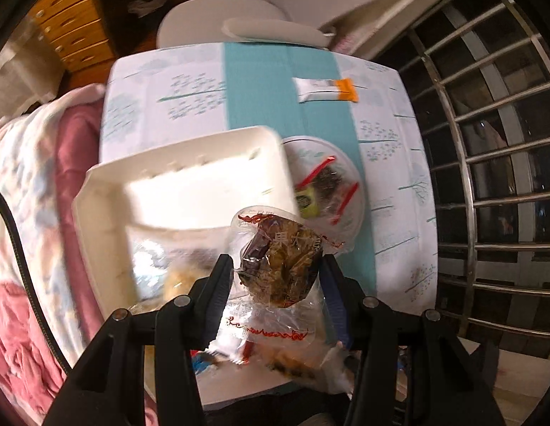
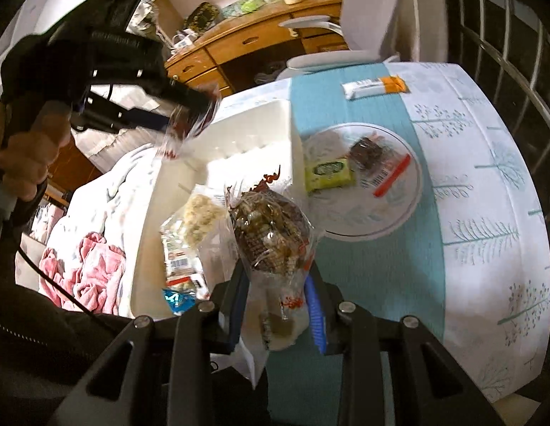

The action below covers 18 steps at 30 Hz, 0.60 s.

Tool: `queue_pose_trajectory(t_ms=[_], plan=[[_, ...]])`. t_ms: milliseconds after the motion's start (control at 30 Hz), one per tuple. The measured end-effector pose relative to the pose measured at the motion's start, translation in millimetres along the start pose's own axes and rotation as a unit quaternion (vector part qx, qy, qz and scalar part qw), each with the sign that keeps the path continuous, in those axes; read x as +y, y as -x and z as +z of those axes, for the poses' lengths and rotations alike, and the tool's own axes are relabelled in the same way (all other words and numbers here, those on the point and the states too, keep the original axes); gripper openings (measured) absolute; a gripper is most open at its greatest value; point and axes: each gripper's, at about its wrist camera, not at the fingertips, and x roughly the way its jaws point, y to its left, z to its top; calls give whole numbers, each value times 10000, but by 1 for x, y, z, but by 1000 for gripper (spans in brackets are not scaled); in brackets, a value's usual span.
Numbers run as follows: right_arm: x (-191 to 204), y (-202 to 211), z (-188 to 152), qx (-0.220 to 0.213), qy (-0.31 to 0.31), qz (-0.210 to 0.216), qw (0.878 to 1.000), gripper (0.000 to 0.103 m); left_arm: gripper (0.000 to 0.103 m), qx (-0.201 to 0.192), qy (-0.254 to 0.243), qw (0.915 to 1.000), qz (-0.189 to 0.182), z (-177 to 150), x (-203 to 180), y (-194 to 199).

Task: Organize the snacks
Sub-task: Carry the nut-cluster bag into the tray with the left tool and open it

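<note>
My left gripper [image 1: 276, 266] is shut on a brown snack in clear wrap [image 1: 282, 266], held above the near end of the white plastic bin [image 1: 97, 206]. It also shows in the right wrist view [image 2: 189, 120] over the bin's far end [image 2: 253, 120]. My right gripper [image 2: 276, 277] is shut on another brown snack in clear wrap [image 2: 271, 230], above the bin's near right edge. Several wrapped snacks [image 2: 193, 234] lie in the bin. A clear plate [image 2: 406, 213] to the right holds a green packet [image 2: 328, 174] and a dark snack [image 2: 367, 151].
A white and orange snack bar [image 2: 376, 87] lies on the teal runner [image 2: 381, 277] at the table's far end. A grey chair [image 1: 218, 21] stands beyond. A pink blanket [image 1: 12, 319] lies on the left, and window bars [image 1: 488, 177] on the right.
</note>
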Motion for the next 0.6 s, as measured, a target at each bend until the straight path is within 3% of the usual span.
queue_pose_trajectory(t_ms=[333,600], plan=[[57,-17,8,33,484,187,9986,31,49,-92,510,9986,111,-39,77,23],[94,-41,7,187,612,330,9974,31,49,-20,617,9980,103,-59,117,28]])
